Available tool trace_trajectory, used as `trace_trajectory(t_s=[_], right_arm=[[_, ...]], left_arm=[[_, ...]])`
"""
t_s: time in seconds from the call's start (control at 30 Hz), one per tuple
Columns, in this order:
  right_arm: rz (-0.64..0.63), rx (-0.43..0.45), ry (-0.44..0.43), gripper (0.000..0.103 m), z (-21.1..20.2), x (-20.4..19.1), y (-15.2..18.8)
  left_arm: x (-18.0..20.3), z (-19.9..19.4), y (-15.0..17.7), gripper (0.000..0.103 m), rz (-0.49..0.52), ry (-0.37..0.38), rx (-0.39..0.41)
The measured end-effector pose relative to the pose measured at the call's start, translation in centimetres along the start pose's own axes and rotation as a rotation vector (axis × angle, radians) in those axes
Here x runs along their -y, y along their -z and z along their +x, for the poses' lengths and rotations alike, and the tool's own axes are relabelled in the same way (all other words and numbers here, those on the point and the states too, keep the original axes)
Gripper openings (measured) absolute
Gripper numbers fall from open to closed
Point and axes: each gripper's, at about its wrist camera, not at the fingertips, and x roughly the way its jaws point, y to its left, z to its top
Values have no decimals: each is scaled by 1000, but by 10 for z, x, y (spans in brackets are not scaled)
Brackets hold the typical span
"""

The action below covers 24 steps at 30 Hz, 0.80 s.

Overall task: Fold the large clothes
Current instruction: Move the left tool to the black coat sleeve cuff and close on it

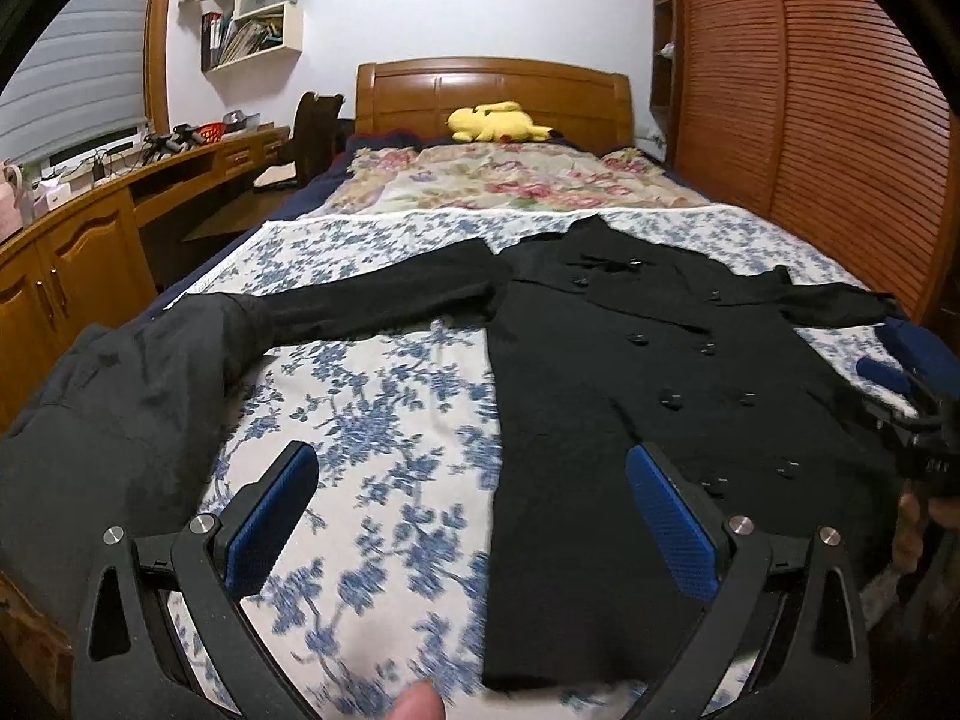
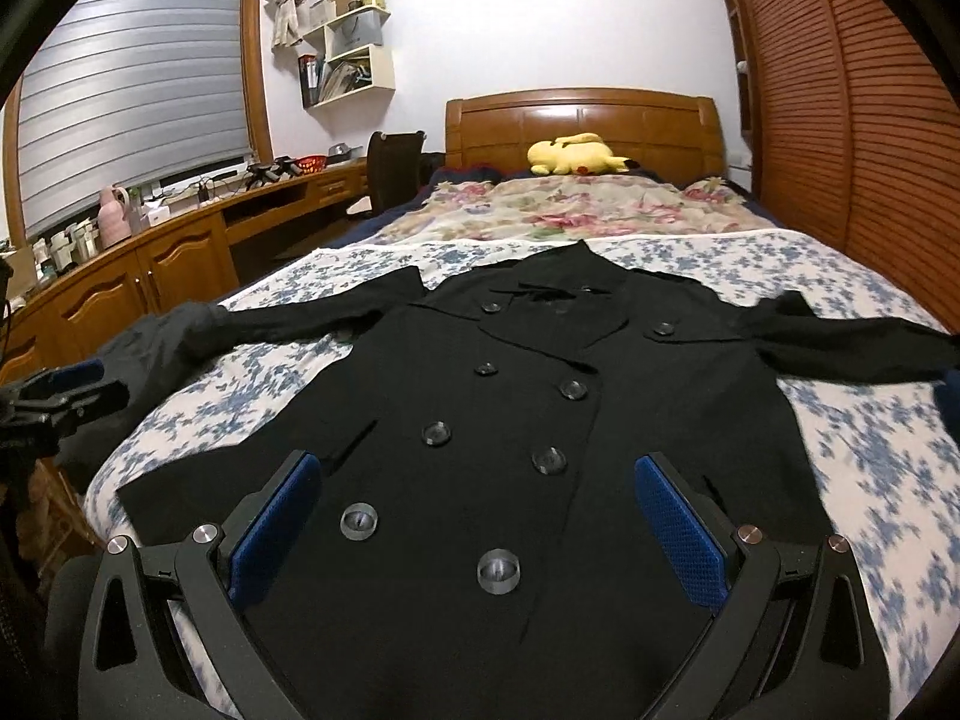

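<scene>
**One black coat spread flat on the bed, both grippers open above it**

There is one garment: a black double-breasted coat (image 2: 540, 396) lying face up on the blue-and-white floral bedspread (image 2: 852, 438). In the right wrist view eight buttons show in two columns of four, running from the collar at the middle of the frame down toward the bottom. The fabric is dark and matte, the lapels folded open, the front panels overlapped. Two sleeves stretch out sideways, one to the left edge of the frame, one to the right. The coat's long axis runs from the hem at the bottom of the frame to the collar, which points at the wooden headboard (image 2: 582, 120) in the upper middle.

Two grippers are in view. The left gripper (image 1: 474, 528) hovers over the coat's edge and bare bedspread, its blue pads (image 1: 270, 522) wide apart and holding nothing. The right gripper (image 2: 480, 534) hangs over the lower buttons, jaws likewise spread and empty. One yellow plush toy (image 2: 576, 153) lies by the headboard.
</scene>
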Motion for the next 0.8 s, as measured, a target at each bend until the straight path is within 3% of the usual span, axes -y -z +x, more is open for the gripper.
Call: trace_trajectory(t_s=[0.33,0.43,0.6,0.7,0.8], right_arm=[[-70,2,-59,103,75,2,-42],[-92,-17,-66,103,92,1,-35],[-132,-121,-60,103,117,7,-10],[-146,-131,-62,103,115,7,-2],[-169,-129,-55,103,113,6,-2]], left_arm=[[-26,44,-28,103,-38,-45,-39],[-32,58,-40,103,-52,-45,-52],[-40,89,-59,103,-39,-74,-73],[-46,107,-68,103,-20,-107,-69],[-60,131,-78,103,-59,-75,-101]])
